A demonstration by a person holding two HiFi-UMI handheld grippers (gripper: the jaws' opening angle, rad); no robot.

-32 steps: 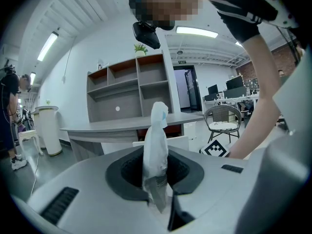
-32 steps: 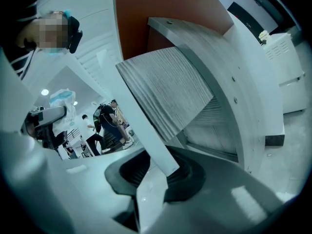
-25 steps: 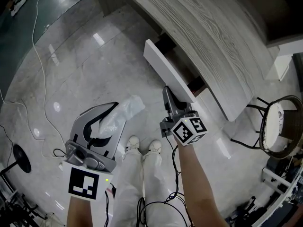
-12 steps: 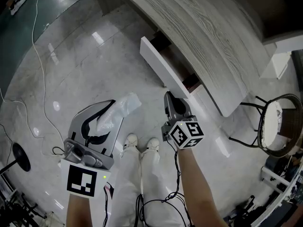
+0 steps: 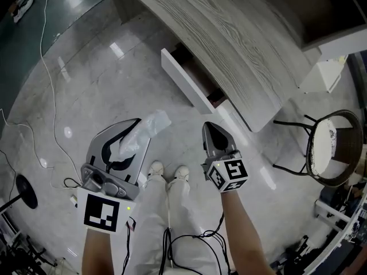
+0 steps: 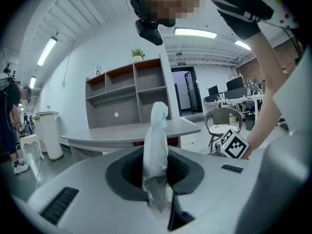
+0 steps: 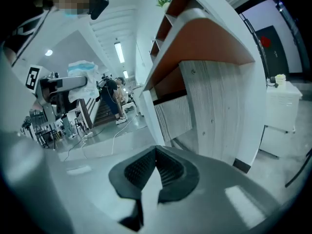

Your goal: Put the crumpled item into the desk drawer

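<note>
The grey wood counter (image 5: pixel 229 27) runs across the far right. Its drawer (image 5: pixel 183 82) now stands further open than a second ago. The right hand-held gripper (image 5: pixel 211 128) has let go of the drawer front, drawn back near, and clenched on nothing. The left hand-held gripper (image 5: pixel 133 135) grasps the crumpled item (image 5: pixel 150 124), near left of the drawer. Dropping it in looks like the next step.

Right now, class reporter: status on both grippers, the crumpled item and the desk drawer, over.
Left gripper shut on crumpled item. Right gripper shut, empty. Drawer open; no obstruction seen.
</note>
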